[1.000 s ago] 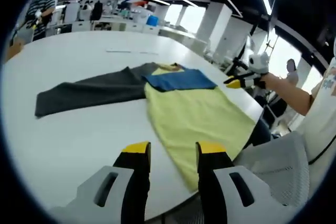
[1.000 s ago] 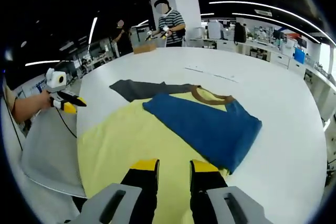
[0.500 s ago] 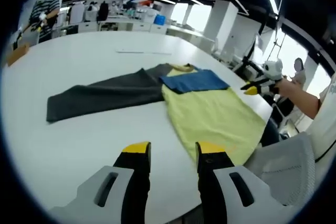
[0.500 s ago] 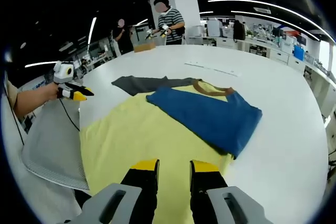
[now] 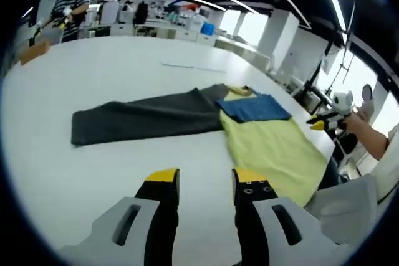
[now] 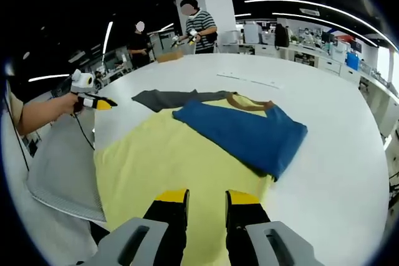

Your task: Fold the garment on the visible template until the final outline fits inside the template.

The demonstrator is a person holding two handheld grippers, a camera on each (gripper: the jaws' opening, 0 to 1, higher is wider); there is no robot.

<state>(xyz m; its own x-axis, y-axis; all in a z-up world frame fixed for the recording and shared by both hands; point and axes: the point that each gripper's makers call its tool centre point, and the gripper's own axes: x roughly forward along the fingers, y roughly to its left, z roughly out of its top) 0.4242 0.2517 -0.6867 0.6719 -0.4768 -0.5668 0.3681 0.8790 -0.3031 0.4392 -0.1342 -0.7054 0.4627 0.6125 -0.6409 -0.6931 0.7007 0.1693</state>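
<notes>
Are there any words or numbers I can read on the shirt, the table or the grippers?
None can be read.
The yellow shirt with its blue sleeve and dark grey sleeve: plain, no print showing.
White table: no writing; the thin strips lying far across it are too small to tell.
Left gripper and right gripper: no labels showing.

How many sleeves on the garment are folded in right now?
1: the blue sleeve lies folded over the yellow body; the grey sleeve is spread flat on the white table.
</notes>
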